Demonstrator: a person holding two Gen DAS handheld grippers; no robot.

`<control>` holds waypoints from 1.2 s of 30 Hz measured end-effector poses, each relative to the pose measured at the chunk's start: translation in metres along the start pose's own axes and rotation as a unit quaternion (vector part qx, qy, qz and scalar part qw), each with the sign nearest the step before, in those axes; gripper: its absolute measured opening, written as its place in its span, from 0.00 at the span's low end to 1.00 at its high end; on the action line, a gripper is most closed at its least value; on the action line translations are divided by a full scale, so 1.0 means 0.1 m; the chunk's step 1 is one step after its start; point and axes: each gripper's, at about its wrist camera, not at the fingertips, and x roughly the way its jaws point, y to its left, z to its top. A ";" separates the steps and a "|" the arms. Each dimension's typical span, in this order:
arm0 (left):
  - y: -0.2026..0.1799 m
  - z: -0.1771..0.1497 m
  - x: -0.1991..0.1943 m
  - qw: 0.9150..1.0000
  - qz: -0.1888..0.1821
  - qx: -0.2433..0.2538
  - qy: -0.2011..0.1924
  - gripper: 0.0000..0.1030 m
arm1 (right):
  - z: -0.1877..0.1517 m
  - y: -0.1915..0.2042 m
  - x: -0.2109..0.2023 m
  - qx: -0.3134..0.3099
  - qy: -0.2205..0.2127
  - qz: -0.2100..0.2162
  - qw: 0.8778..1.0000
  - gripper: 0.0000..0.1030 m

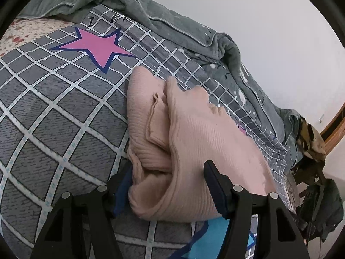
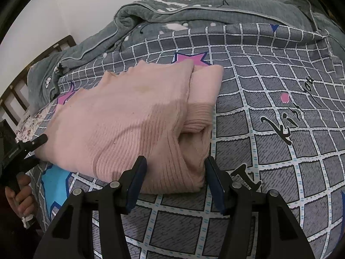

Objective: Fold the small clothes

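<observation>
Grey checked bedsheet [image 2: 269,151] carries pink sweater [image 2: 120,125], partly folded. Left gripper [image 1: 170,185] and right gripper [image 2: 174,183] fingers are clamped on its near folded edge. Next, probably: fold carried over, evenly.

The checked bed cover [image 2: 269,151] lies flat and bare at the right of the right wrist view. The bunched grey quilt [image 2: 194,13] blocks the top. The pink sweater [image 2: 120,116] fills the middle.

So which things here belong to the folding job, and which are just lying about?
Job:
pink ribbed garment, partly folded
left gripper
right gripper

Lying about:
checked bedsheet underneath
grey quilt
dark clothes off the bed's edge
</observation>
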 end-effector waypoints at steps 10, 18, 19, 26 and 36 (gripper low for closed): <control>0.03 -0.02 -0.02 1.000 0.025 -0.015 -0.012 0.43 | 0.07 -0.04 0.10 0.017 -0.007 0.008 1.000 0.50; 0.11 -0.02 -0.04 0.999 0.009 -0.043 -0.012 0.20 | 0.11 -0.14 0.08 0.061 -0.021 0.050 0.997 0.14; 0.11 -0.02 -0.05 0.999 0.009 -0.043 -0.012 0.19 | 0.11 -0.14 0.07 0.064 -0.023 0.050 0.996 0.14; 0.02 -0.05 -0.13 0.999 0.020 -0.020 -0.021 0.16 | 0.09 -0.09 -0.05 0.061 -0.037 0.042 0.997 0.13; -0.14 -0.28 -0.38 0.999 0.032 0.007 -0.022 0.15 | -0.08 -0.11 -0.36 0.058 -0.053 0.039 0.996 0.13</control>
